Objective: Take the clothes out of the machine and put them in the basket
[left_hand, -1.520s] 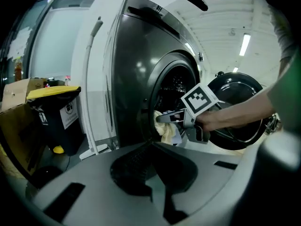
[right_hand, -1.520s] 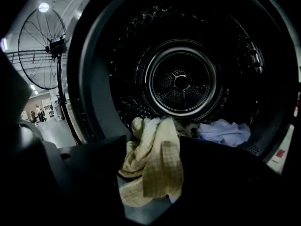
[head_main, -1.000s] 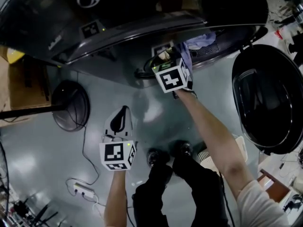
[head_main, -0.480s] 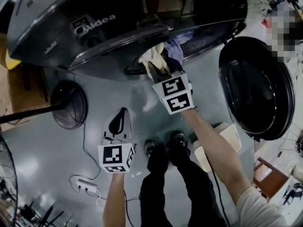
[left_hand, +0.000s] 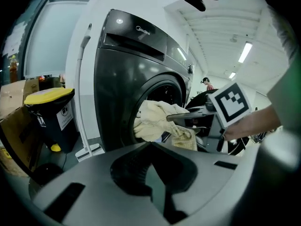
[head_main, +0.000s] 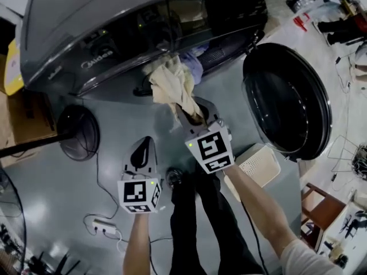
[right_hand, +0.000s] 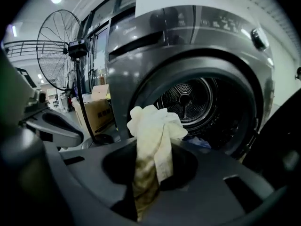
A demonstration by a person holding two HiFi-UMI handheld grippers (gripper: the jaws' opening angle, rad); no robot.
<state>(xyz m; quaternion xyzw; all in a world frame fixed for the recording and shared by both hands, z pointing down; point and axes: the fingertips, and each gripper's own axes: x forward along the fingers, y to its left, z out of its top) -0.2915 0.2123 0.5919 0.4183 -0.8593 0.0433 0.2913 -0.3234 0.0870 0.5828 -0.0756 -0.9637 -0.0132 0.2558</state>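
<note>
My right gripper (head_main: 192, 118) is shut on a cream cloth (head_main: 169, 85), which hangs out of the dark washing machine's (head_main: 114, 44) opening. Its jaws have just been closing, with the cloth between them. In the right gripper view the cloth (right_hand: 153, 126) bunches above the right gripper (right_hand: 150, 149) and trails down through it. A blue garment (head_main: 192, 67) lies at the drum's lip. My left gripper (head_main: 142, 152) hovers lower left over the floor, shut and holding nothing. Its own view shows the left gripper (left_hand: 150, 147) facing the cloth (left_hand: 153, 119). The white basket (head_main: 259, 164) stands on the floor, right of the right arm.
The machine's round door (head_main: 287, 102) hangs open at the right, above the basket. A floor fan (head_main: 77, 133) stands left of the machine, with a power strip (head_main: 103, 229) and cable nearby. A black bin with a yellow lid (left_hand: 49, 112) and cardboard boxes stand at the left.
My right gripper has drawn back from the drum opening toward me, pulling the cream cloth out with it. The left gripper has stayed low at the left.
</note>
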